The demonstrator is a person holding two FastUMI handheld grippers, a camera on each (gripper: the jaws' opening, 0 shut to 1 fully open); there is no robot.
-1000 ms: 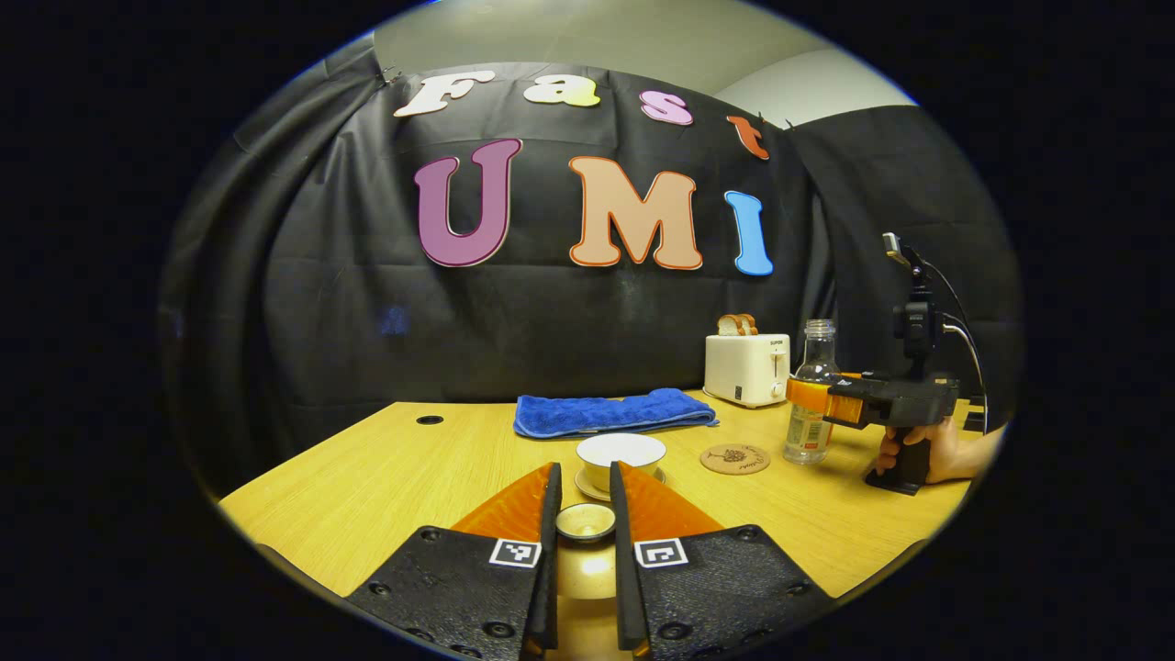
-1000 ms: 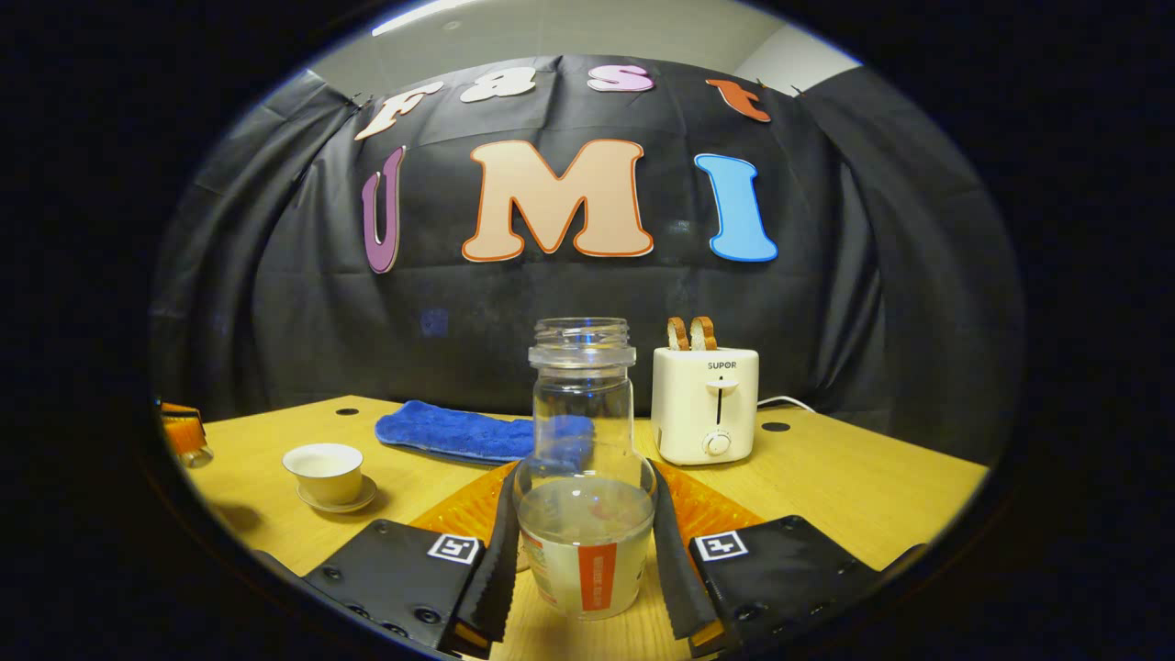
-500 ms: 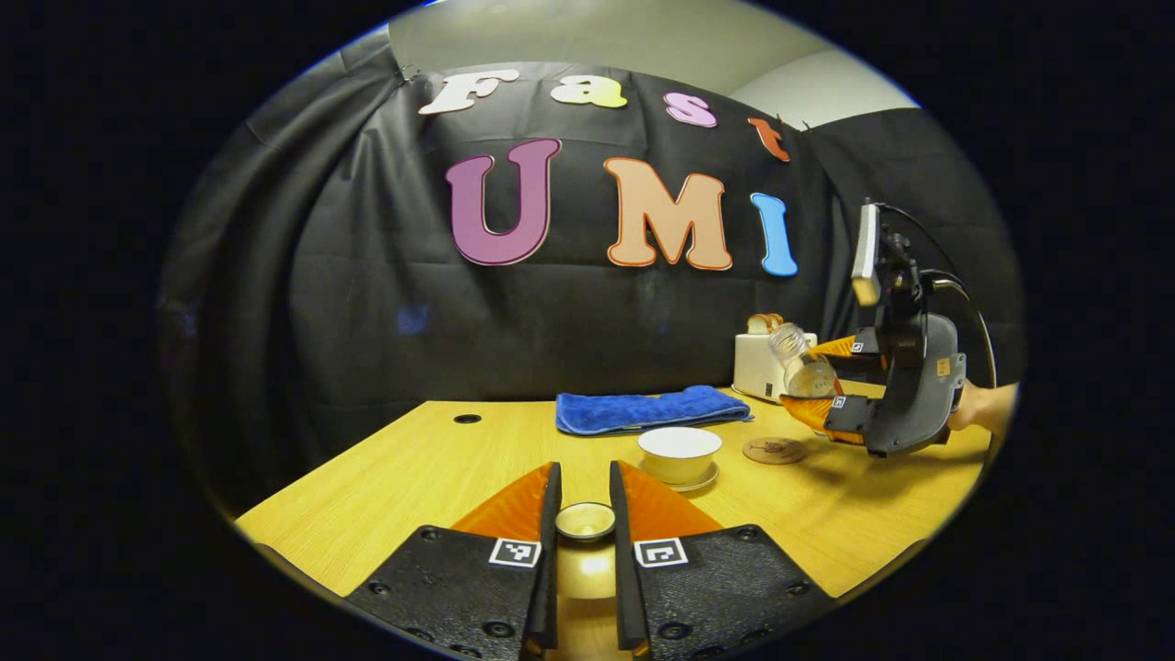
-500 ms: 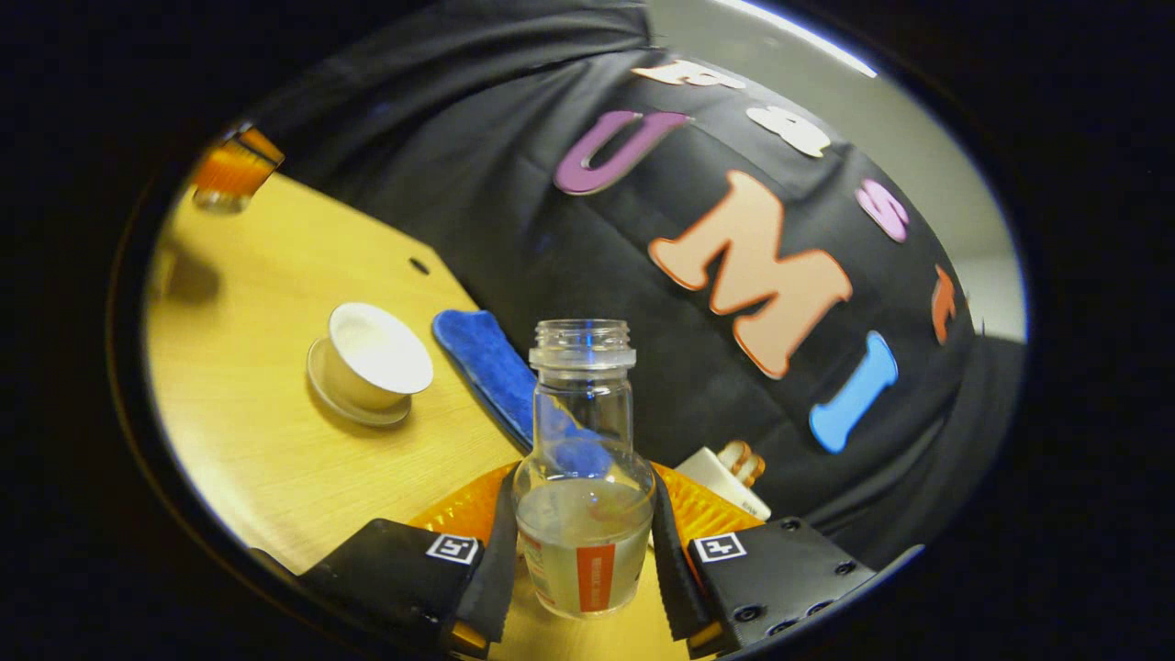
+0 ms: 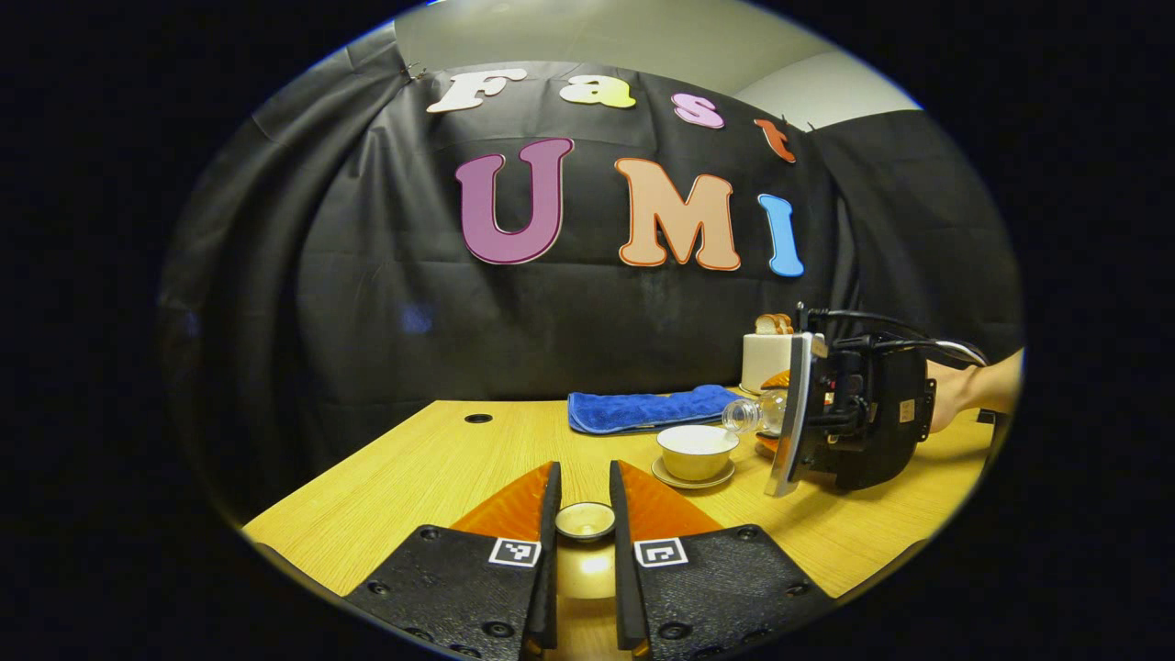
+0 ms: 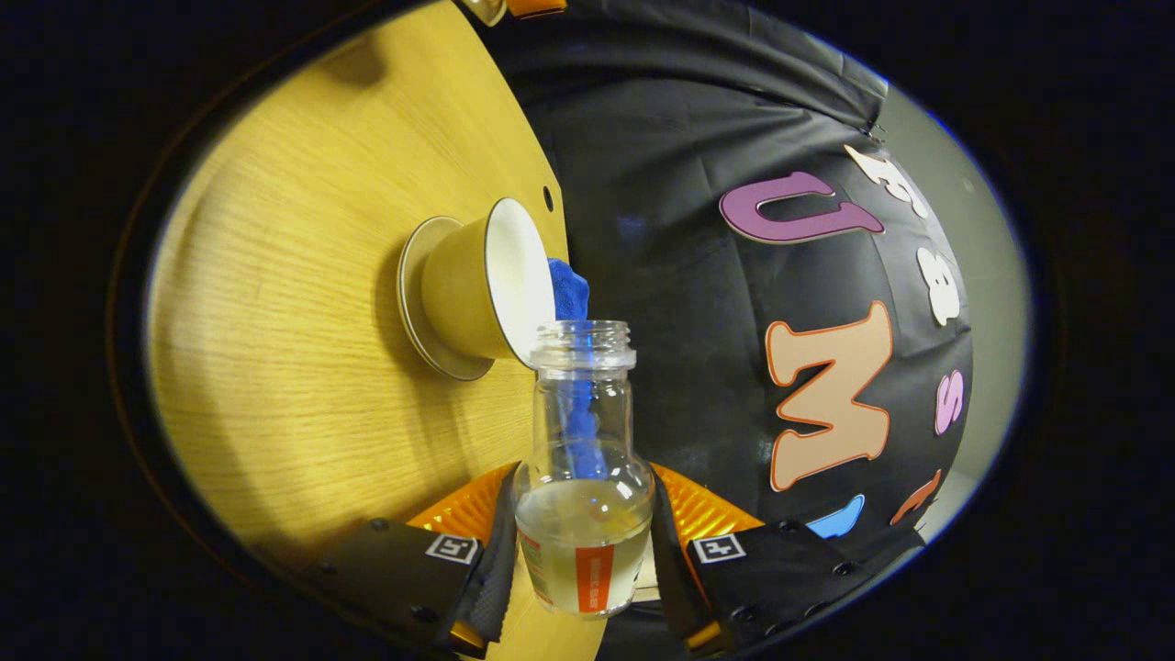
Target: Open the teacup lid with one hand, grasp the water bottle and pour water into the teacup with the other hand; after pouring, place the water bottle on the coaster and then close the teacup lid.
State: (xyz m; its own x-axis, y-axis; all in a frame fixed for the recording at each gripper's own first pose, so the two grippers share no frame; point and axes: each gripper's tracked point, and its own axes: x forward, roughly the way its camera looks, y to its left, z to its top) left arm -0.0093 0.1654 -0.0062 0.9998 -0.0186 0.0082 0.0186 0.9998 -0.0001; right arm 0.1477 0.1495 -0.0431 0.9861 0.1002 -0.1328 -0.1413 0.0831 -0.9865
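My left gripper (image 5: 584,514) is shut on the small round teacup lid (image 5: 586,520), held low over the near part of the table. The open teacup (image 5: 697,451) stands on its saucer (image 5: 692,477) beyond it. My right gripper (image 6: 580,537) is shut on the clear water bottle (image 6: 583,496), which has an open mouth and a little water inside. In the left gripper view the bottle (image 5: 755,413) lies almost level, its mouth just above the cup's right rim. In the right gripper view the scene is rolled a quarter turn, and the cup (image 6: 486,285) sits beside the bottle mouth.
A blue towel (image 5: 643,408) lies behind the cup, and a white toaster (image 5: 765,353) with bread stands at the back right. A hand (image 5: 973,395) holds the right gripper's black body (image 5: 854,418). The wooden table (image 5: 413,468) has a cable hole (image 5: 477,419).
The right gripper lifted the bottle off the table, carried it left to the cup and rolled it from upright to nearly level. The left gripper kept hold of the lid.
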